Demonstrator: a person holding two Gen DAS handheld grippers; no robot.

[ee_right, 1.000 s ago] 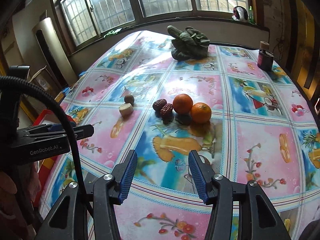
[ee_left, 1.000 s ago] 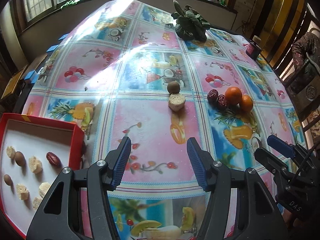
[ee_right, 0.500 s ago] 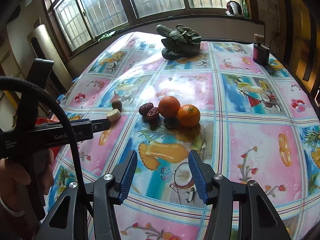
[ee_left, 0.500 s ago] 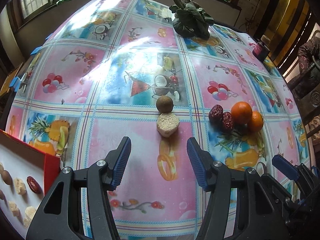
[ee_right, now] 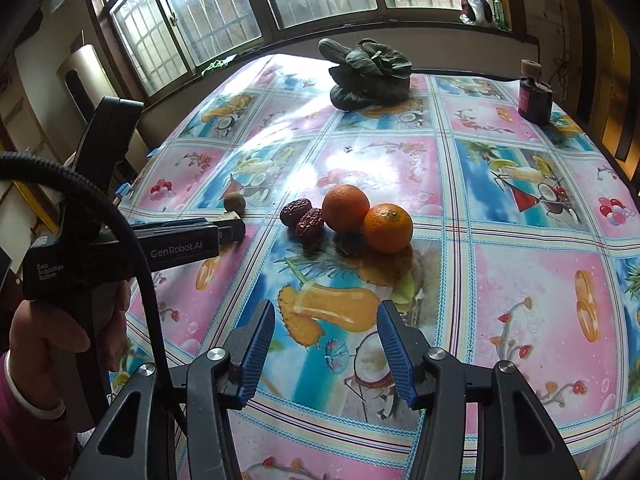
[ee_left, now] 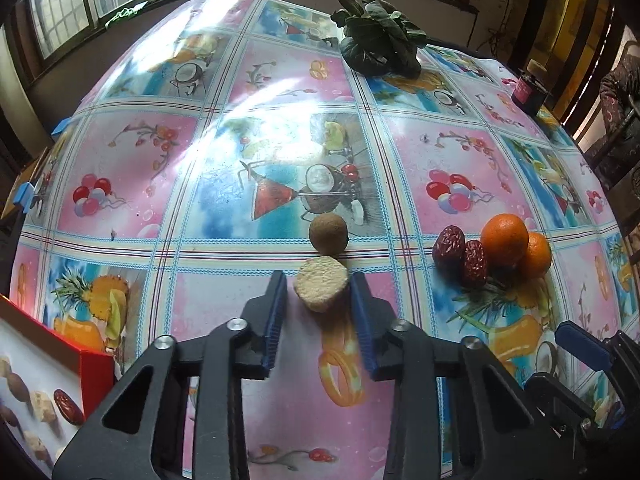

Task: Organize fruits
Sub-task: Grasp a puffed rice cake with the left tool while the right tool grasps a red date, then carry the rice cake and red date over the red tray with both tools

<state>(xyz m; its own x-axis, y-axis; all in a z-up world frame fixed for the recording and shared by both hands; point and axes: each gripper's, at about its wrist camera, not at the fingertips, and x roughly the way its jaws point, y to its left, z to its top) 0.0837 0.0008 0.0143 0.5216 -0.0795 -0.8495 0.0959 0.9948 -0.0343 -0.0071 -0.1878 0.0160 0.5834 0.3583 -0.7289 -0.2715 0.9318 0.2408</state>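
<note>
A: What is nearest in the left wrist view?

B: The left gripper [ee_left: 318,292], its jaws closing around a pale, crumbly-topped chunk [ee_left: 320,288] that lies on the surface [ee_left: 160,160]. The right pad seems to touch it; on the left I can't tell whether a thin gap remains.

A: And the right gripper [ee_right: 326,354]?

B: Its jaws stand about half apart, with nothing between them, over a printed pineapple drink.

A: What lies at the lower left?

B: A red box [ee_left: 94,364] with a white floor, holding more pale pieces, brown round fruits and a red date [ee_left: 69,406].

A: Beyond the chunk?

B: A round brown fruit [ee_left: 328,233] just behind it, almost touching. To the right, two red dates [ee_right: 302,216] sit against two oranges [ee_right: 366,218], clustered.

A: Farther back?

B: A leafy green vegetable [ee_right: 368,74] near the far edge, and a dark jar [ee_right: 534,98] off to the right.
</note>
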